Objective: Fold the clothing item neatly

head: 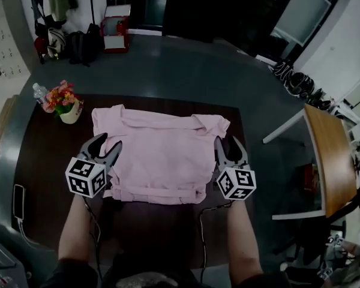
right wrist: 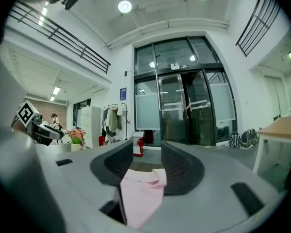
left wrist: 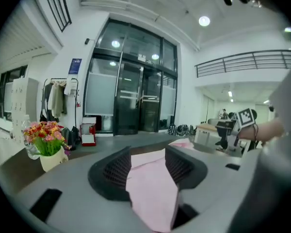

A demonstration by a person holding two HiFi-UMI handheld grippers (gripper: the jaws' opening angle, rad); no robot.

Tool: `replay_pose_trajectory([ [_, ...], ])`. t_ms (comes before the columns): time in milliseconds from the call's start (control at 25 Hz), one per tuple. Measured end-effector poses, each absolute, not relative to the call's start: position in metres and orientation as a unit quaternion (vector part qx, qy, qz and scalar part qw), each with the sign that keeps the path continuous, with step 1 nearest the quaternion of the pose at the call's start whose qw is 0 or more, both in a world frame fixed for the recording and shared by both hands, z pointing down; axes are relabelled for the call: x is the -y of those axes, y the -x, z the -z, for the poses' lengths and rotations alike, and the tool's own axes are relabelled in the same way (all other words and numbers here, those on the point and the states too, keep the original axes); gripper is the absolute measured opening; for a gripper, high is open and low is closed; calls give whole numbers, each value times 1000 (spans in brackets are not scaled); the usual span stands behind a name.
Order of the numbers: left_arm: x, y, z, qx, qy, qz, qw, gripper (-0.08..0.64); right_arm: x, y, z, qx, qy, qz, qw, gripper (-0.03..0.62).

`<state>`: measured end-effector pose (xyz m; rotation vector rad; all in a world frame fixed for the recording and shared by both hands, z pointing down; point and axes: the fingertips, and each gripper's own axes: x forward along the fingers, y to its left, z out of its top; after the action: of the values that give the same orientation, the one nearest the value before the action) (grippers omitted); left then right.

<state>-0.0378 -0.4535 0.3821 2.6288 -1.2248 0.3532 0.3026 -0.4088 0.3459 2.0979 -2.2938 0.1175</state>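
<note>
A pink garment (head: 159,152) lies spread flat on the dark table (head: 48,161), its bottom hem turned up near me. My left gripper (head: 107,144) stands over the garment's left edge with its jaws apart. My right gripper (head: 228,144) stands over the right edge, also with its jaws apart. In the left gripper view the pink cloth (left wrist: 153,188) shows in the gap of the gripper (left wrist: 148,154), and the pads do not press on it. The right gripper view shows the same: cloth (right wrist: 140,191) low between the spread jaws of the gripper (right wrist: 146,152).
A pot of flowers (head: 63,101) and a water bottle (head: 41,92) stand at the table's far left corner. A phone (head: 18,198) lies at the near left edge. A wooden table (head: 330,155) stands to the right. Bags and a red box sit on the floor beyond.
</note>
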Motion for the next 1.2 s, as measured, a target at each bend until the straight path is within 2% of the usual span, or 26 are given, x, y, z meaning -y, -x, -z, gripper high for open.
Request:
replay_pose_trajectory([
  [80, 416, 23, -355, 407, -902, -89, 109, 176, 376, -287, -321, 744, -668, -24, -9, 144],
  [240, 347, 12, -312, 410, -907, -45, 85, 52, 310, -263, -284, 750, -659, -8, -50, 36],
  [320, 311, 12, -296, 416, -906, -26, 76, 18, 275, -252, -273, 756, -652, 4, -65, 13],
  [520, 226, 12, -276, 412, -908, -1, 69, 11, 206, -238, -263, 768, -633, 11, -95, -8],
  [760, 166, 8, -284, 401, -910, 12, 109, 11, 151, -231, -275, 758, -643, 13, -107, -8],
  [1000, 122, -14, -292, 350, -924, 41, 151, 11, 110, -248, -301, 723, -685, 21, -82, -8],
  [1200, 75, 18, -298, 337, -928, 31, 153, 11, 64, -234, -308, 698, -710, 3, -99, -8],
])
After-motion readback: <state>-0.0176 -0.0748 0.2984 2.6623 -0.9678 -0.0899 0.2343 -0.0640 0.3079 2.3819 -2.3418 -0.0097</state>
